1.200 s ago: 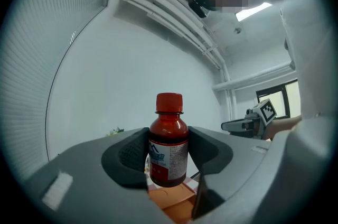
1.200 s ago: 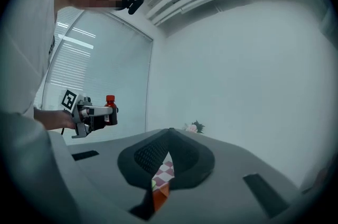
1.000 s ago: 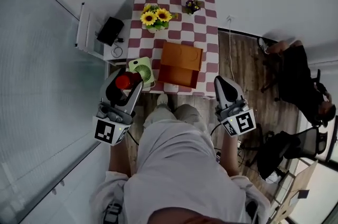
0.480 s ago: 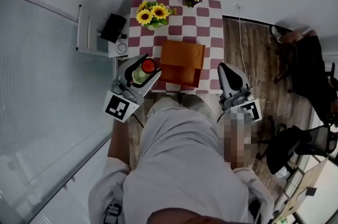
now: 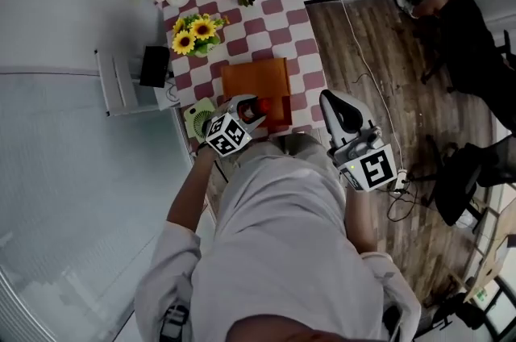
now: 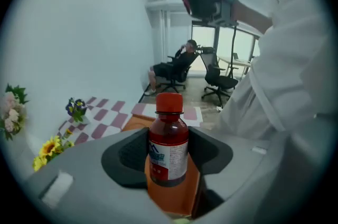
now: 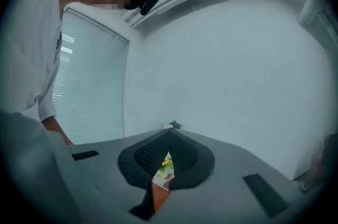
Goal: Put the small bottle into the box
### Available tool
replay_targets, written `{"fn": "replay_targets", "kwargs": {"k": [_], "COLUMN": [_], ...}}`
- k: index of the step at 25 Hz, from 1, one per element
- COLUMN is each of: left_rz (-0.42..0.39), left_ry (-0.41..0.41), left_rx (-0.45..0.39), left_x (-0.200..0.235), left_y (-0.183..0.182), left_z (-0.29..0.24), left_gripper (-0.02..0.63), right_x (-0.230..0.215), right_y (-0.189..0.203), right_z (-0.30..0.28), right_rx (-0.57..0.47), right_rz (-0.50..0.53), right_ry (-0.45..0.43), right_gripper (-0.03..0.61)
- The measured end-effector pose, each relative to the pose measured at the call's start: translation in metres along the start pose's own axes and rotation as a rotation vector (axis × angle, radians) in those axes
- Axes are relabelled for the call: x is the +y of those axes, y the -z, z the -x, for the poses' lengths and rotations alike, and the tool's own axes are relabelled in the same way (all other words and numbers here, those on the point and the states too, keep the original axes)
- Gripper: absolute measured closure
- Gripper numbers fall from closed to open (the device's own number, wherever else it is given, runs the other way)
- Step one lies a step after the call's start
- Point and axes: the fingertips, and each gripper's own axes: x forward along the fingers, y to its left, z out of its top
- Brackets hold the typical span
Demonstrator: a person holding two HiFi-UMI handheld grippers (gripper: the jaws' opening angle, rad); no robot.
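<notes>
Between the jaws of your left gripper (image 6: 168, 155) stands the small brown plastic bottle with the red cap (image 6: 168, 139). It is upright and clamped by its labelled body, with the neck and cap standing proud of the jaws.

Seen from the head view, that gripper (image 5: 251, 110) hangs at the near edge of the open orange cardboard box (image 5: 251, 78), which sits on the red-and-white checked table (image 5: 300, 30). Whether the bottle is fully over the opening or only over the front wall is hard to tell from this angle.

That is your main risk. If you let go here, the base may catch the rim, tip, and roll off the near table edge toward your legs. The body is round and smooth, so a quick tilt could let it swivel in the grip. A release from high up could also bounce it onto its side inside the box.

Just left of the box lies a round pale green fan (image 5: 198, 121), and a swing that way could knock it.

Your right gripper (image 5: 337, 108) is closed down to a sliver with nothing in it. It is held off the table's right side, so it cannot steady the box if the box slides.
</notes>
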Motion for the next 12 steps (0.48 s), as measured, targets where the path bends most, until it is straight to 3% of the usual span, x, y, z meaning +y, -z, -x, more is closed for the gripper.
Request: {"fn": "replay_targets", "kwargs": {"k": [4,7,12], "left_rz": [-0.004,-0.054,-0.125], "left_ry": [0.085,0.141,0.173], "left_rx": [0.136,0.232,0.365], "left_x": [-0.017,-0.029,-0.04], "left_y": [0.043,0.067,0.094], "left_z": [-0.044,-0.066,-0.097], "left_gripper": [0.394,0.394,0.394], "right_x": [-0.015,-0.025,-0.032], "right_y": [0.002,0.006,0.016], "right_z": [0.029,0.053,0.088], "right_rx": [0.005,0.017,0.041], "right_rz": [-0.011,-0.022,-0.053], "right_ry": [0.095,0.171,0.269], "right_gripper": [0.575,0.575,0.575]}}
